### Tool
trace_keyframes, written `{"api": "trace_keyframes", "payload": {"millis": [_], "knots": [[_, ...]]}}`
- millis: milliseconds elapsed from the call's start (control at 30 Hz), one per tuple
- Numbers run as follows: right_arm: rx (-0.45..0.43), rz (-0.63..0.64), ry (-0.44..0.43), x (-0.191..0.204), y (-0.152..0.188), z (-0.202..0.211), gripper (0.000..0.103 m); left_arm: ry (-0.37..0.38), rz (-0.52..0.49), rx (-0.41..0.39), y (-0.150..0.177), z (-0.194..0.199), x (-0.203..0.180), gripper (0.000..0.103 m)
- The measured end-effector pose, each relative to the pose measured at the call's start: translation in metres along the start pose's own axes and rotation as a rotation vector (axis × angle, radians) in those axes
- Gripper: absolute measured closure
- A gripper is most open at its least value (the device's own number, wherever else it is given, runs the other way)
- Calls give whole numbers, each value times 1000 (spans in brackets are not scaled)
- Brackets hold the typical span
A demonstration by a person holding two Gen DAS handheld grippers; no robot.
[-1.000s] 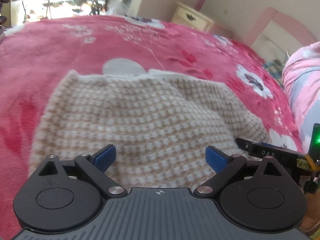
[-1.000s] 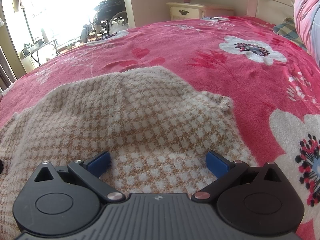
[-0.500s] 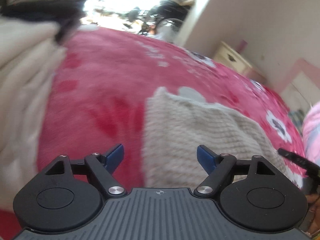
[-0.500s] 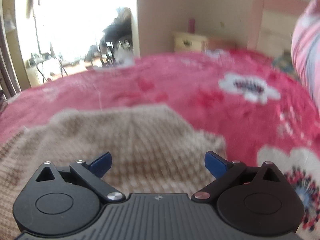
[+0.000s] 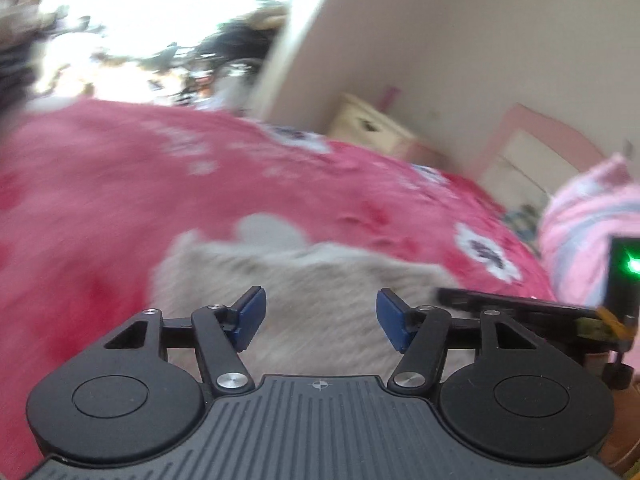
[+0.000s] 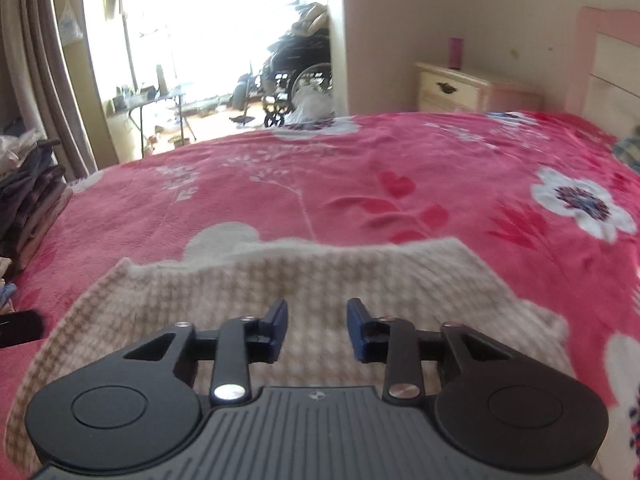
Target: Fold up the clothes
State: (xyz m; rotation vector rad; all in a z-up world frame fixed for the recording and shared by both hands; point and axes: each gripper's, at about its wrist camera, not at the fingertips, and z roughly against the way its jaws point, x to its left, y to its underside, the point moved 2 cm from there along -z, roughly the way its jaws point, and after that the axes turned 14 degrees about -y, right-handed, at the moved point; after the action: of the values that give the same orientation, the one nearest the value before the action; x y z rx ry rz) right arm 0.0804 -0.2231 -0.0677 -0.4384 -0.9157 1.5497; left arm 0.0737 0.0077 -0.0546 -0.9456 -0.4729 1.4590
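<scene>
A beige and white checked knitted garment point(image 6: 320, 280) lies folded and flat on the pink flowered bed cover point(image 6: 360, 172). It also shows, blurred, in the left wrist view point(image 5: 320, 280). My left gripper point(image 5: 319, 318) is open and empty above the garment's near part. My right gripper point(image 6: 317, 330) is half open, empty, raised above the garment's near edge. The right gripper's body point(image 5: 520, 308) shows at the right of the left wrist view.
A stack of folded dark clothes point(image 6: 28, 200) stands at the bed's left edge. A pink striped pillow point(image 5: 588, 224) lies at the right by the pink headboard point(image 6: 608, 68). A cream nightstand point(image 6: 460, 88) stands behind the bed, a wheelchair point(image 6: 300, 76) near the bright doorway.
Both grippers have lifted up and back from the garment. Their jaws have narrowed, the right more. The left gripper swung left and came back over the garment.
</scene>
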Motion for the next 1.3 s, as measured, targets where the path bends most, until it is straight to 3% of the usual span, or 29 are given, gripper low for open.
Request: {"api": "trace_keyframes", "payload": {"millis": [100,233,467,867,1300], "knots": [[62,-9,-1,4,-11,-34,88,11,-60,22,-9,-43,-22,47],[148,-8,12,0,-11,-80,98,-53,-96,130,-2,-96,-24,51],[134,45,37,5,-7,-92,99,-51,-69,177,6,-117,-13,50],[166,68,22,16,57,-7,99,-70,-87,188,4,-122,-17,49],[186,-40,30,23,110,82,99,-68,-97,179,3,-118,-18,49]]}}
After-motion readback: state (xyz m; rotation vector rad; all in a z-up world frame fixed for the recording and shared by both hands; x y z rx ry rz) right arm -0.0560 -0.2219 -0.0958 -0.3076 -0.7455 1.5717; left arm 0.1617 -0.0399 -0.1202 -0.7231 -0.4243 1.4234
